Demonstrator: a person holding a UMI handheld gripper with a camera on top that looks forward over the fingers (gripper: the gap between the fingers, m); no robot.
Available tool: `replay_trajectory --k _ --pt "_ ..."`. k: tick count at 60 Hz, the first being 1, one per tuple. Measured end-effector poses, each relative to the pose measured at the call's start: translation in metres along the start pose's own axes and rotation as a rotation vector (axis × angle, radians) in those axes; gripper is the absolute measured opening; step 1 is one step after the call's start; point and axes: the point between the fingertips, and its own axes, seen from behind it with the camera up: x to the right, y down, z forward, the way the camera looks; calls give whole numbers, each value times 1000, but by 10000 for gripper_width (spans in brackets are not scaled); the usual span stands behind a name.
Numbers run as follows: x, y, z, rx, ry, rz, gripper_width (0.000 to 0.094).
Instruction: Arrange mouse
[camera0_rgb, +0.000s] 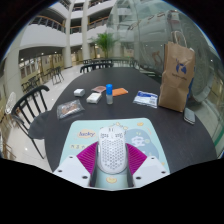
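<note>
Mouse (112, 152) — white and perforated — sits between the gripper's (112, 166) two pink pads, which press its flanks, so the claw looks clamped on it. It lies on or just above a pale printed mouse mat (92, 133) at the near edge of the round dark table (130, 112). Whether it is lifted I cannot tell. Farther off, at about eleven o'clock, lie a clear packet (69, 109) and small boxes (93, 96); at one o'clock a booklet (147, 98), then a brown paper bag (177, 77) at two. Judging by this, the mouse is grasped at the mat — release remains.
</note>
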Motion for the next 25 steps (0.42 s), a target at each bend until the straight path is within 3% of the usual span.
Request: replay_trajectory --k 7,13,15,25 --pt "6 10 -6 -47 -27 -42 525" --pt "8 18 -29 -63 -121 -91 871" --pt "10 17 -40 -47 -151 -99 832" --pt "58 27 -108 -10 -186 -129 855"
